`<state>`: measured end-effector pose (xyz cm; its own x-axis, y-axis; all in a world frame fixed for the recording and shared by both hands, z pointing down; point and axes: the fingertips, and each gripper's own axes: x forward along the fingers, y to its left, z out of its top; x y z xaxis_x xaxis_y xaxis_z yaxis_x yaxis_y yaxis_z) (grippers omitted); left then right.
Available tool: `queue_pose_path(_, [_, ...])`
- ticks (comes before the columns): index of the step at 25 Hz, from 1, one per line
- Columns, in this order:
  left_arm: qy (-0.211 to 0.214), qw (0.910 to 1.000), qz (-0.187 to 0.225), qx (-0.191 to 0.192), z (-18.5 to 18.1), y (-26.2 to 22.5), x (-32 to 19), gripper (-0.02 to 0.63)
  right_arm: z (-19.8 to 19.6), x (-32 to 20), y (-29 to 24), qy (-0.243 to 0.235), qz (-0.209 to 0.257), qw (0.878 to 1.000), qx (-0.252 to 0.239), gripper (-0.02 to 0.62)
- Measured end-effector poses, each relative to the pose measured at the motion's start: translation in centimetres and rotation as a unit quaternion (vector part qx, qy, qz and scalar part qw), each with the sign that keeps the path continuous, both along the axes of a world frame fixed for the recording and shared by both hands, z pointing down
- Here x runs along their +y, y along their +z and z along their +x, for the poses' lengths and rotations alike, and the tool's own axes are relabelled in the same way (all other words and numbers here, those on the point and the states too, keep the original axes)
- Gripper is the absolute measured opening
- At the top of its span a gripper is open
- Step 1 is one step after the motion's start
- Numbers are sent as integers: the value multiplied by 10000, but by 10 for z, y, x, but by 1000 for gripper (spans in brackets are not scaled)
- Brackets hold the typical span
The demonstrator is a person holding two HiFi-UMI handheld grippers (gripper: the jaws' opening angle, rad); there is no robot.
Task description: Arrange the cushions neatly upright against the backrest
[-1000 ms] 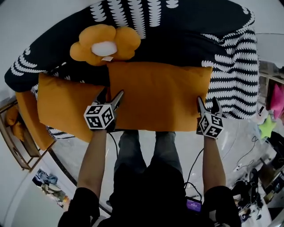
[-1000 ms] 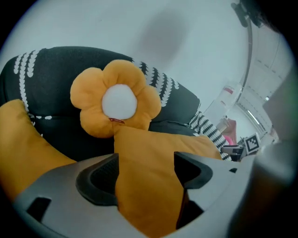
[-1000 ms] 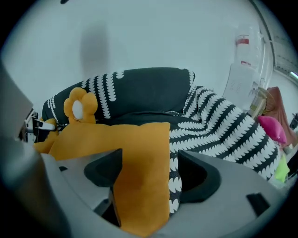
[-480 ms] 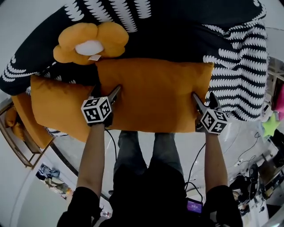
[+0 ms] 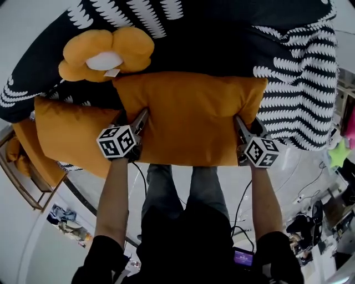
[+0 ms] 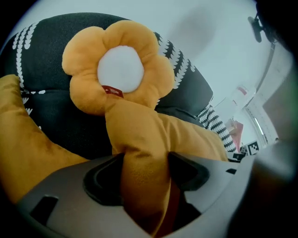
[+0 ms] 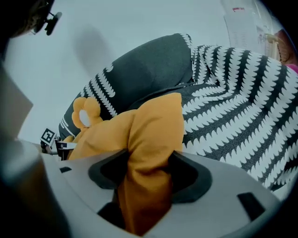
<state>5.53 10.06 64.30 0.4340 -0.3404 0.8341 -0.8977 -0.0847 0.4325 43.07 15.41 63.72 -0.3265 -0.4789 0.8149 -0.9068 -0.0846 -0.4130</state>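
A large orange cushion (image 5: 191,116) lies flat on the black-and-white patterned sofa (image 5: 288,72). My left gripper (image 5: 133,123) pinches the cushion's left edge (image 6: 139,162), its jaws closing with the fabric bunched between them. At the cushion's right edge (image 7: 151,158) my right gripper (image 5: 242,130) does the same, jaws closing on the squeezed fabric. A flower-shaped orange cushion (image 5: 105,52) with a white centre rests at the back left, also visible in the left gripper view (image 6: 118,69). A second orange cushion (image 5: 69,136) lies to the left, partly under the large one.
The sofa's dark backrest (image 5: 222,16) runs along the top. A wooden side table (image 5: 25,177) stands at the left. Cables (image 5: 310,183) and clutter lie on the pale floor at the right. The person's legs (image 5: 183,194) stand just below the cushion.
Both grippers moved in onto the large cushion's side edges and closed on the fabric. The cushion's sides now bunch where they are pinched.
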Motion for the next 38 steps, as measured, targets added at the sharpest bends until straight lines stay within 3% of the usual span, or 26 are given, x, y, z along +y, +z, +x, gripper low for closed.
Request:
queue_pose_path(2, [18,10000,54,24,4,-10,6,262,-4,5,-7,-133,10,9999,86,268])
queue_pose_path(5, [20,9998,161,79,7,-33,19,197,-9,15,-31,-208,99,9997,125,226])
queue_pose_path(11, [290,9972,634,286,35,-80,17,152,-13,29,-72,188,274,9992,205,186])
queue_pose_path(15, [338,9932,1000,489,61,-111,5,150,9,21,-99,458,582,9966,359,184])
queue_pose_path(25, [209,9766,1931,923,135,-198,-82,153,95,-93,-177,215,1637,9844,600,195])
queue_pose_path(33, [-277,9638,2484,928,158,-237,-163,158,121,-208,-213,-233,2407,9688,543,206])
queue_pose_path(38, [-384,9538,2849,876,161,-254,-204,164,129,-261,-229,-247,2778,9592,473,216])
